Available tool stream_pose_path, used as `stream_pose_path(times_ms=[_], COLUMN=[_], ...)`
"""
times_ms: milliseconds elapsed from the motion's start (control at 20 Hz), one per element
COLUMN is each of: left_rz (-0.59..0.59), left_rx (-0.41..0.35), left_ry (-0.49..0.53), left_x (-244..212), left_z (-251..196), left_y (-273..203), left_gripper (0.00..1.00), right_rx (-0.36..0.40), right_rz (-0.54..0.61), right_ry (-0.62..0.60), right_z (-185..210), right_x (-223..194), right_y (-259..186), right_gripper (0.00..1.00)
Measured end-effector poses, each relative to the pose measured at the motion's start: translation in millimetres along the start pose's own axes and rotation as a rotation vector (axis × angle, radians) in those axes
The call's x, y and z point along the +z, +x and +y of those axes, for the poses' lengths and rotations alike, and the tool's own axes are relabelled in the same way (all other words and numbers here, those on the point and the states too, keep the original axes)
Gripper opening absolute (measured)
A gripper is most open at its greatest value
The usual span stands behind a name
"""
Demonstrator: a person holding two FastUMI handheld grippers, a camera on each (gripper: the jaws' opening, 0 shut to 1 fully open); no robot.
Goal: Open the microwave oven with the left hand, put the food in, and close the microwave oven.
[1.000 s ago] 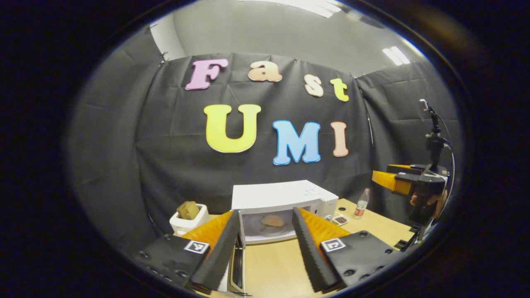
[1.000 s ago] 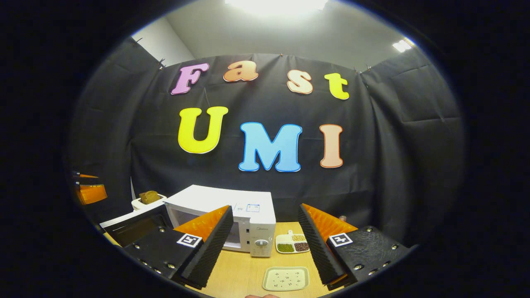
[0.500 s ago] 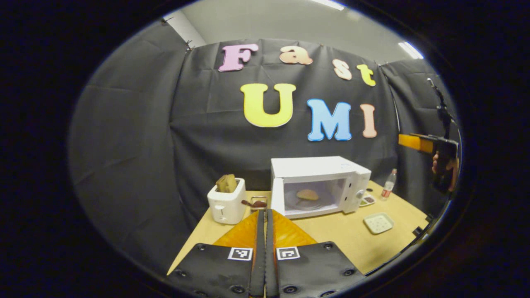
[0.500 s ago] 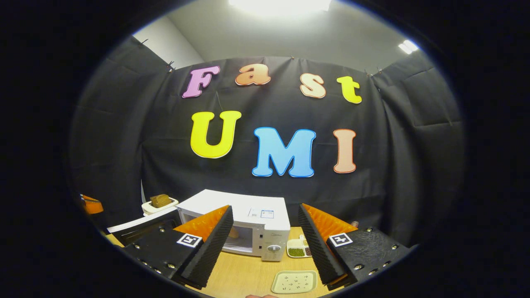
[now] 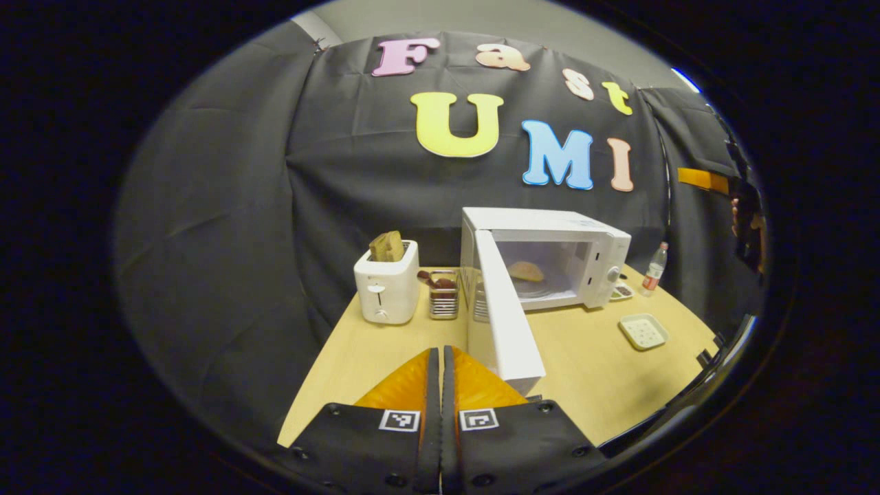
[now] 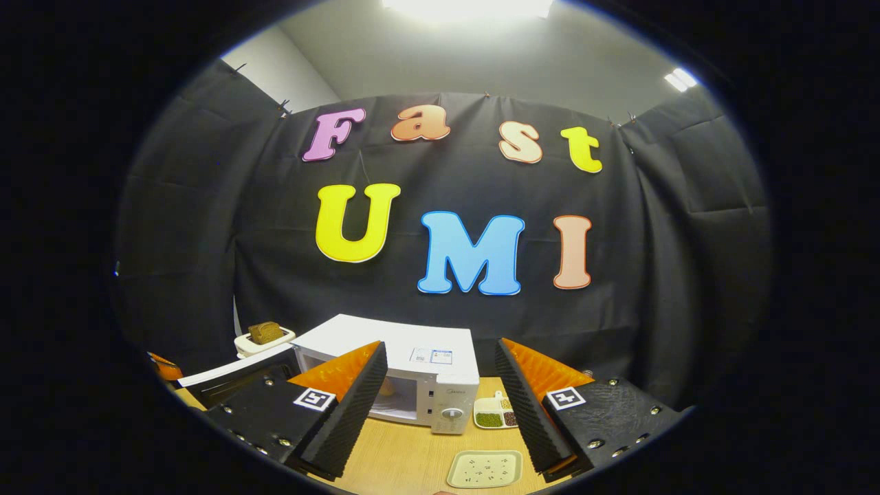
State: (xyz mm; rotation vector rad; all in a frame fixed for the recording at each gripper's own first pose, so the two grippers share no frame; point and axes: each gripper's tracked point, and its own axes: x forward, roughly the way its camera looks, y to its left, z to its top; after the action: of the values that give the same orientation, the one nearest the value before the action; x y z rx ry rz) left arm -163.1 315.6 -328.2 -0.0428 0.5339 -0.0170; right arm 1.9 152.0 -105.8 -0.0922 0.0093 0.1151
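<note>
Two grippers hovering near the open microwave (image 5: 543, 258)
Left gripper (image 5: 441, 385) is showing jaws pressed together, empty, at bottom centre; right gripper (image 6: 440, 392) is keeping jaws spread; food (image 5: 526, 271) is sitting inside.

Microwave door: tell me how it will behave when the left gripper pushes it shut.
The microwave door is a rigid panel hinged at its left edge, so it should swing, not flex. It stands wide open, needing a long arc. The microwave looks heavy enough to stay put.

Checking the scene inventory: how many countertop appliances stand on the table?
2: a toaster on the table's left, and a microwave oven to its right, its door swung open. Others could be hidden behind them.
</note>
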Motion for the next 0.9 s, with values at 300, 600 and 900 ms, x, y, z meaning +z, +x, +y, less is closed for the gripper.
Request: stream_pose_path(times_ms=[300,600,900], left_rz=[0.032,0.065,0.069], left_rx=[-0.045,-0.13,-0.276], left_ry=[0.005,-0.007,0.017], left_x=[-6.1,-13.1,-2.3], left_z=[-15.7,-74.6,-162.7], left_y=[-5.2,-0.9,13.7], left_gripper=[0.07,0.07,0.07], right_rx=[0.009,0.046,0.047], right_rz=[-0.043,-0.047,-0.039], right_ry=[0.0,0.008,-0.01], right_z=[-3.9,-8.3,-30.5], right_x=[12.1,16.3,11.7], right_y=[10.9,20.3,17.9], right_gripper=[0.96,0.96,0.96])
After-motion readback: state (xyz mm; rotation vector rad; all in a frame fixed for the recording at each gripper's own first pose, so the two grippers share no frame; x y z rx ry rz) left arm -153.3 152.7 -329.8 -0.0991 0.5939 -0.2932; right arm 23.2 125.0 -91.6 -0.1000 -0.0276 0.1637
